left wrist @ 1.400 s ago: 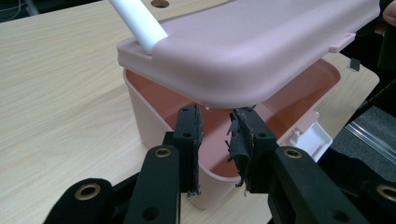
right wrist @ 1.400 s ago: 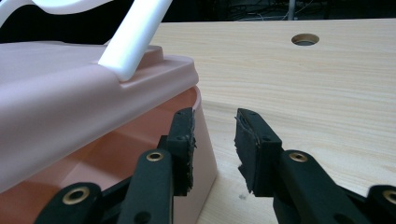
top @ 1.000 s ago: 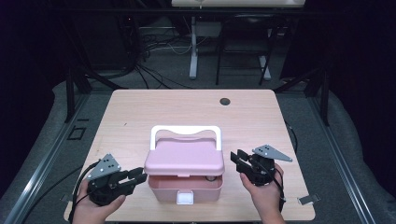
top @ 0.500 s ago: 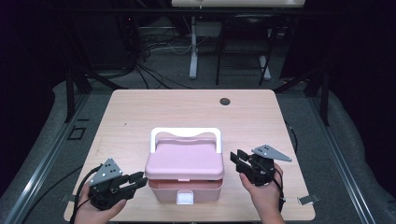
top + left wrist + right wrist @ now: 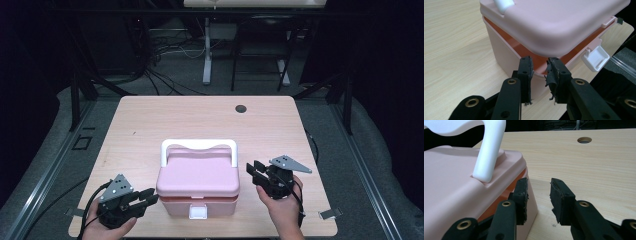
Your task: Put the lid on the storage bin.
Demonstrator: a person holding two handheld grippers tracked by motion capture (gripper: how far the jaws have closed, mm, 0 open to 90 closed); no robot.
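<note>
A pink lidded box (image 5: 197,177) with a white handle (image 5: 198,145) and a white front latch (image 5: 198,212) stands near the front of the wooden table (image 5: 150,125). Its lid sits slightly raised, and an orange gap shows under the rim (image 5: 511,42). My left gripper (image 5: 149,196) lies at the box's front left corner, its tips (image 5: 539,62) just under the lid's edge, open with nothing between the pads. My right gripper (image 5: 252,170) is beside the box's right wall, open (image 5: 538,182), with one finger (image 5: 520,195) close to the wall below the handle's foot (image 5: 490,152).
A round cable hole (image 5: 241,108) sits in the table's far right part. Bare wood stretches behind the box. Dark floor, cables and table legs lie beyond the far edge. The front edge runs just under both hands.
My left gripper has edged slightly closer to the box's front left corner. The right gripper and the box have kept still.
</note>
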